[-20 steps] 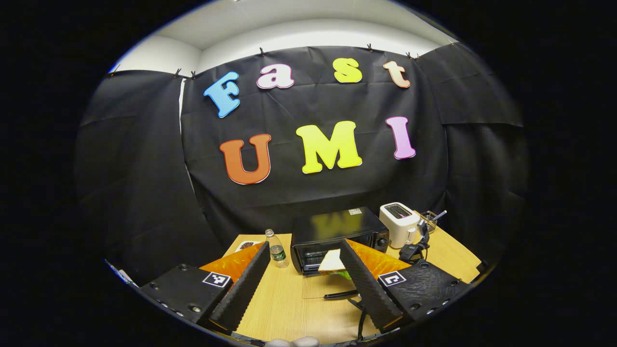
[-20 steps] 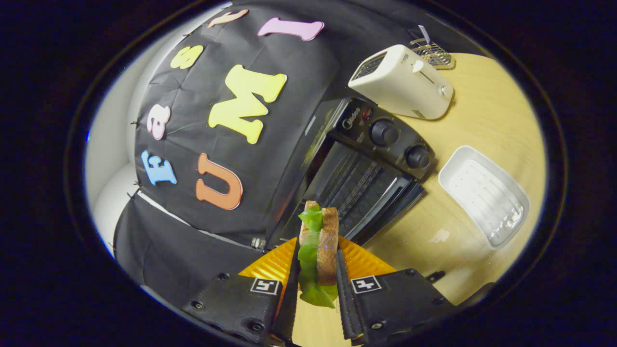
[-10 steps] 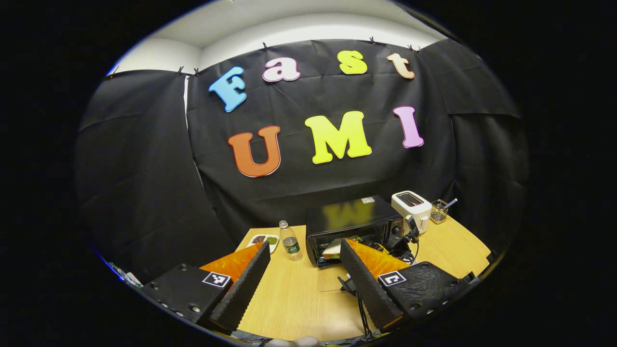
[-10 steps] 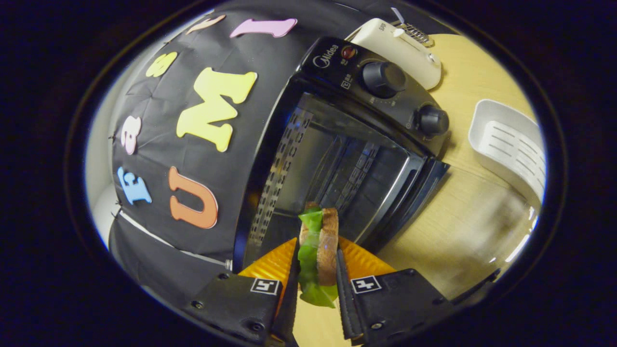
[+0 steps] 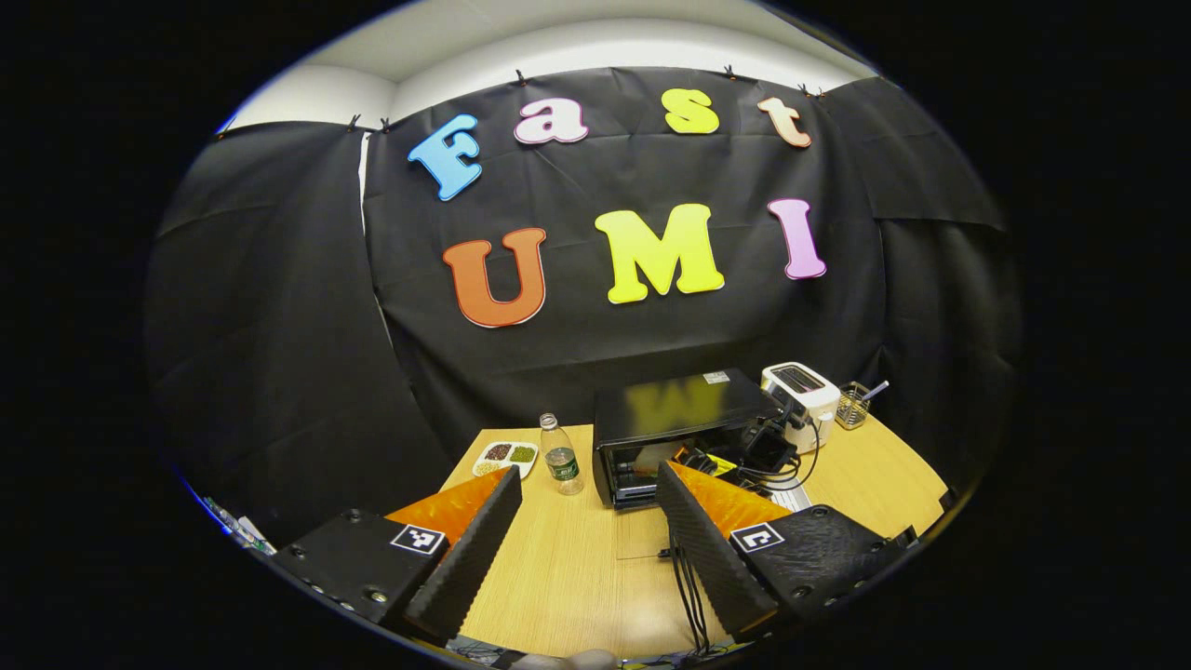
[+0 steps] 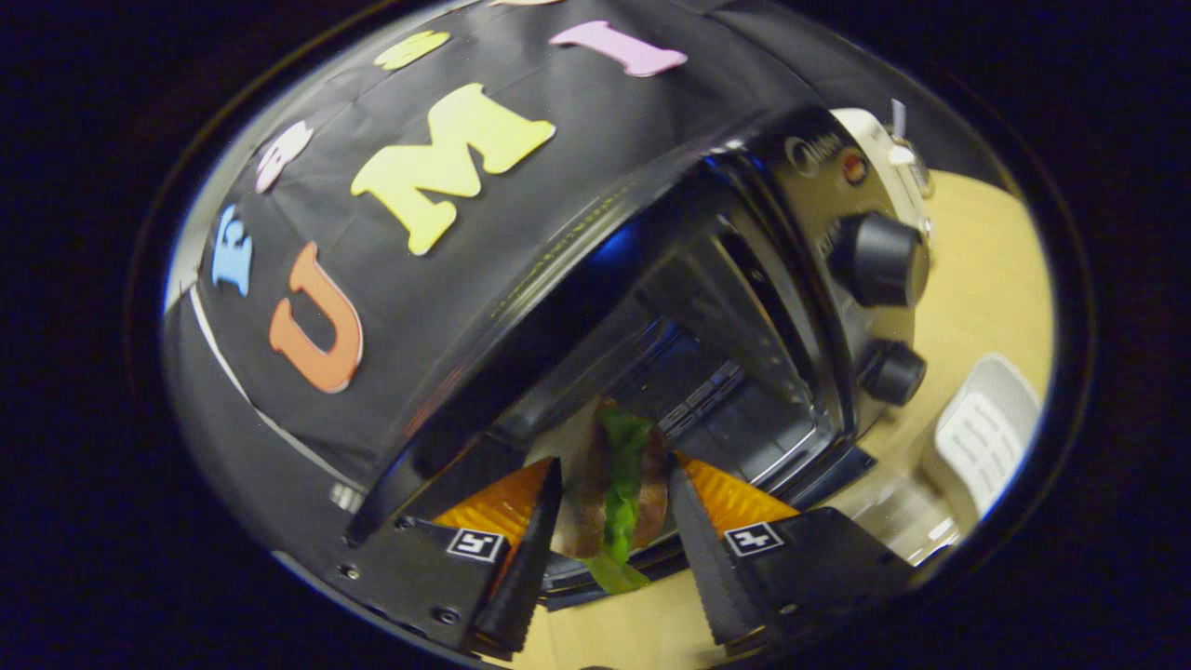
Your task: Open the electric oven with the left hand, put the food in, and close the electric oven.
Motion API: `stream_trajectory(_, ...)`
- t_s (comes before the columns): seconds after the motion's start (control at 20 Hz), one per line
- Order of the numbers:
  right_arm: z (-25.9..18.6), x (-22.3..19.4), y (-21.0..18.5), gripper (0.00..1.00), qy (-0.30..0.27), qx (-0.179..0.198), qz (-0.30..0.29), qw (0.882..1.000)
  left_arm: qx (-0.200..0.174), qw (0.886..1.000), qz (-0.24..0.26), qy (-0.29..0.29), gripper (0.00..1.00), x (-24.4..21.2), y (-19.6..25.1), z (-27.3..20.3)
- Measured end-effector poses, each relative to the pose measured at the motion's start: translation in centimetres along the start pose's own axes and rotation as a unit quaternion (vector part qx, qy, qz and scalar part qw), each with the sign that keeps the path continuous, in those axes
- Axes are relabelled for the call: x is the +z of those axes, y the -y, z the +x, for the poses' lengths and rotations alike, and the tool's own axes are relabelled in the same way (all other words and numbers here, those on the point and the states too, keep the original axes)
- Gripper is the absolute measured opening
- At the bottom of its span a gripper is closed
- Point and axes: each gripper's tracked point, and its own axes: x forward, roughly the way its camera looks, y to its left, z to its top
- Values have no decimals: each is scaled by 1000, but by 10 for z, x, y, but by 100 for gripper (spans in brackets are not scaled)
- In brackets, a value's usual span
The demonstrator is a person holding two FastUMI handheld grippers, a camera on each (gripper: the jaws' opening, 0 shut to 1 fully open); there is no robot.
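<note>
Left tool (image 5: pixel 586 521): fingers spread wide apart, nothing between them; held above the near part of the desk (image 5: pixel 558 577), well back from the oven.
Right tool (image 6: pixel 609 526): at the oven mouth; the 2 fingers stand a little apart on either side of the sandwich; the frame is blurred, so I cannot tell whether both still press on it.
Sandwich (image 6: pixel 614 484): bread slices with green lettuce, standing on edge between the right tool's fingers, at the threshold of the oven cavity.
Electric oven (image 5: pixel 679 428): black, on the desk against the booth wall; door folded down and open; in the right gripper view the cavity and its rack are exposed, with 2 knobs (image 6: pixel 879 261) on the control panel beside the opening.
Right tool as seen from the left gripper view: a dark body with trailing cables, directly in front of the oven opening.
Toaster (image 5: pixel 800 391): white, just beside the oven.
Water bottle (image 5: pixel 561 458): upright, near the oven's other side.
Divided dish (image 5: pixel 505 456): beside the bottle, holding small foods.
White tray (image 6: pixel 982 437): on the desk, past the oven's knob side.
</note>
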Motion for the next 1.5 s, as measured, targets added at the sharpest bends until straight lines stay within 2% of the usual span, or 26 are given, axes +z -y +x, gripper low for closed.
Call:
stream_trajectory(0.05,-2,4,0,78,3,-1,-26,1000,-1,1000,-1,1,95,0,0,1)
stream_trajectory(0.1,-4,8,-1,87,9,0,-49,999,-3,1000,-3,3,95,0,2,2)
stream_trajectory(0.2,-15,16,3,93,10,-4,-88,996,-6,1000,-7,6,95,0,3,6)
stream_trajectory(0.35,-47,13,10,94,-9,4,-136,991,-3,1000,-8,20,95,1,1,8)
stream_trajectory(0.4,-60,14,14,86,-12,4,-151,988,-1,1000,-11,24,95,1,0,9)
stream_trajectory(0.45,-76,16,20,94,-18,3,-161,987,0,1000,-17,27,95,-1,0,11)
stream_trajectory(0.5,-92,22,22,86,-22,8,-172,985,4,999,-24,31,95,-2,-1,10)
stream_trajectory(0.55,-110,32,26,86,-17,9,-189,982,8,999,-30,35,95,-4,-3,11)
stream_trajectory(0.6,-128,44,31,95,-11,8,-210,978,12,999,-35,36,95,-8,-4,11)
stream_trajectory(0.65,-147,59,34,95,-1,10,-232,973,15,998,-36,39,95,-10,-4,12)
stream_trajectory(0.7,-165,73,37,87,11,9,-255,967,18,998,-36,41,95,-12,-5,13)
stream_trajectory(0.75,-181,90,39,97,24,10,-272,962,20,998,-36,44,95,-16,-6,13)
stream_trajectory(0.8,-198,106,41,97,39,9,-285,958,22,998,-36,45,96,-19,-5,16)
stream_trajectory(1.1,-271,170,50,98,82,11,-299,951,11,999,-30,38,96,-39,19,34)
stream_trajectory(1.5,-342,218,80,98,95,-5,-319,943,-36,997,-45,-46,96,-121,93,73)
